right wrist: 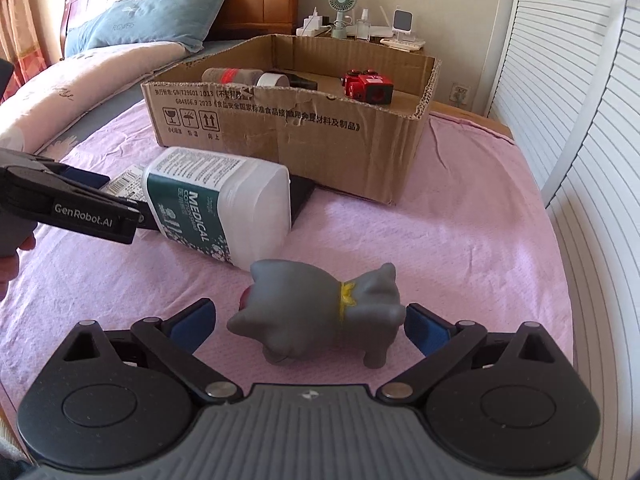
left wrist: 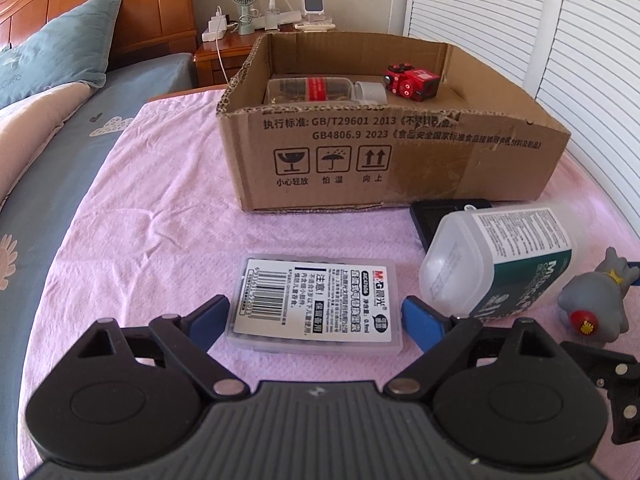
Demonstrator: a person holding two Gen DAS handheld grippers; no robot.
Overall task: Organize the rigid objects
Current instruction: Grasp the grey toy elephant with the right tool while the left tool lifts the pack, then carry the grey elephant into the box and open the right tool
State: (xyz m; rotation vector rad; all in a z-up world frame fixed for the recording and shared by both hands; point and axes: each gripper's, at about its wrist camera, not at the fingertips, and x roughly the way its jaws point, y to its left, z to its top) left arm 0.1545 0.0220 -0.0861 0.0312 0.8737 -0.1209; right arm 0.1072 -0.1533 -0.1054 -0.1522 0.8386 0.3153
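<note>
Plastic case (left wrist: 316, 304) with its barcode label up lies flat on the pink cloth (left wrist: 160, 216), between the spread fingers of your left gripper (left wrist: 316, 318). Your right gripper (right wrist: 310, 320) is likewise spread, flanking the grey toy animal (right wrist: 320, 316) without contact. Beyond lies the cotton-swab tub (right wrist: 224, 204) on its side. Farthest, the cardboard box (left wrist: 392, 160) holds a jar (left wrist: 316, 90) and red toy (left wrist: 412, 84).
</note>
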